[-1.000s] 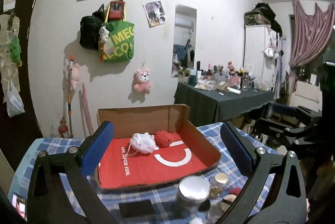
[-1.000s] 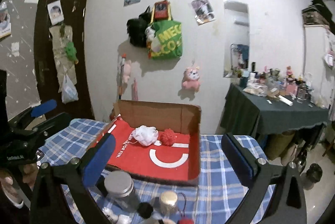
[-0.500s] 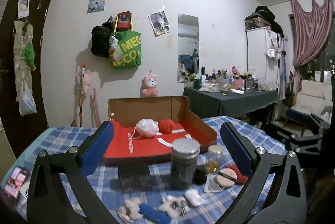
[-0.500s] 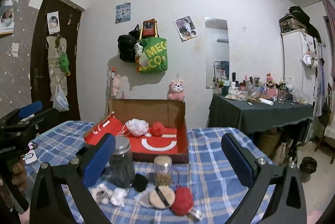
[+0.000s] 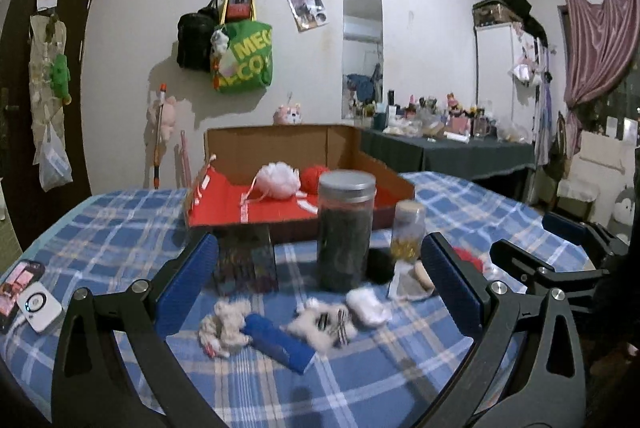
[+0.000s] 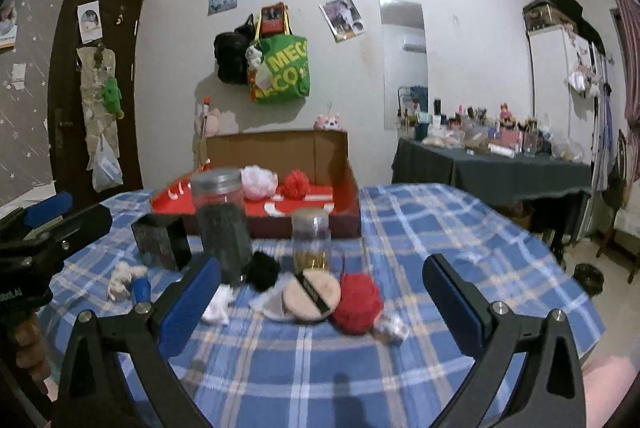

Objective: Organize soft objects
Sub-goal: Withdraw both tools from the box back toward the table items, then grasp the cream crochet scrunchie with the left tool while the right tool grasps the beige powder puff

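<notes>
A cardboard box (image 5: pixel 280 144) with a red floor stands at the back of the checked table and holds a white puff (image 5: pixel 278 181) and a red puff (image 5: pixel 312 178). In front lie a white fluffy piece (image 5: pixel 224 324), a black-and-white furry piece (image 5: pixel 324 322), a white pad (image 5: pixel 368 306), a black pom (image 6: pixel 262 270), a beige powder puff (image 6: pixel 312 294) and a red pom (image 6: pixel 357 302). My left gripper (image 5: pixel 320 284) is open above the white pieces. My right gripper (image 6: pixel 320 292) is open around the powder puff and red pom.
A tall dark jar (image 5: pixel 346 228), a small jar (image 5: pixel 408 230), a dark box (image 5: pixel 246 260) and a blue object (image 5: pixel 278 342) stand among the soft pieces. A phone and a white device (image 5: pixel 38 304) lie at the left edge. A dresser (image 6: pixel 492 168) stands at the back right.
Both grippers have pulled back and tilted down from the box. The jars and loose soft pieces at the table's front have come into view between the fingers.
</notes>
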Motion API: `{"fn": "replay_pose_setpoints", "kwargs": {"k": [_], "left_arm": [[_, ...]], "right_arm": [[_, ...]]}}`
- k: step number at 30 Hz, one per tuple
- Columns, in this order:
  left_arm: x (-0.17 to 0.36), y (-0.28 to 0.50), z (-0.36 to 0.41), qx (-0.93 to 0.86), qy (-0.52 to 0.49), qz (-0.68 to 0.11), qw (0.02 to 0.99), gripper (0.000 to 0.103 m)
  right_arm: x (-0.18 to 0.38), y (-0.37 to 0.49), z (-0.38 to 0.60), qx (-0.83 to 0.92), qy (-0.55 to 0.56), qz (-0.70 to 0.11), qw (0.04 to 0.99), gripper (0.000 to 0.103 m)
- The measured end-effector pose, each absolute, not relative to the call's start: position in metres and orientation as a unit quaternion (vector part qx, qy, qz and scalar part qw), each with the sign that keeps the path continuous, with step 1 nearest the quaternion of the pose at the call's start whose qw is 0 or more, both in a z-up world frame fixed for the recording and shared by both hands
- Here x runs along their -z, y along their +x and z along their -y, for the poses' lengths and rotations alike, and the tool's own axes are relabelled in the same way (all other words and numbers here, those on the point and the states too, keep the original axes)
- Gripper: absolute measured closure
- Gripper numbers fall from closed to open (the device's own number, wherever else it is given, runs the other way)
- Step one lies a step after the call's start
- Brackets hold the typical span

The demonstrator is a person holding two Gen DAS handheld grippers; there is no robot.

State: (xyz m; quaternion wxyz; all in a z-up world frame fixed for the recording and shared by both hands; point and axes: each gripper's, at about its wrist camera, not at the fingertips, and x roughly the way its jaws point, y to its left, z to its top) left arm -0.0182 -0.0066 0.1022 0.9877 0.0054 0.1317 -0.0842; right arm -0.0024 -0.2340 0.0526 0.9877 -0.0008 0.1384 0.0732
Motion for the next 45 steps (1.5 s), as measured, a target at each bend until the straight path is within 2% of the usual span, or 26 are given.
{"fn": "replay_pose_setpoints", "kwargs": {"k": [13, 28, 45], "left_arm": [[-0.063, 0.001, 0.007, 0.083, -0.01, -0.21, 0.974, 0.0], [-0.037, 0.025, -0.001, 0.078, -0.027, -0.285, 0.955, 0.0], [-0.056, 0.039, -0.031, 0.094, -0.006, -0.326, 0.941, 0.0]], "right_arm": [[-0.008, 0.009, 0.23, -0.067, 0.0, -0.206, 0.976, 0.0], [0.005, 0.024, 0.232, -0.065, -0.005, -0.243, 0.968, 0.0], [-0.007, 0.054, 0.229, -0.077, -0.028, -0.282, 0.956, 0.0]]}}
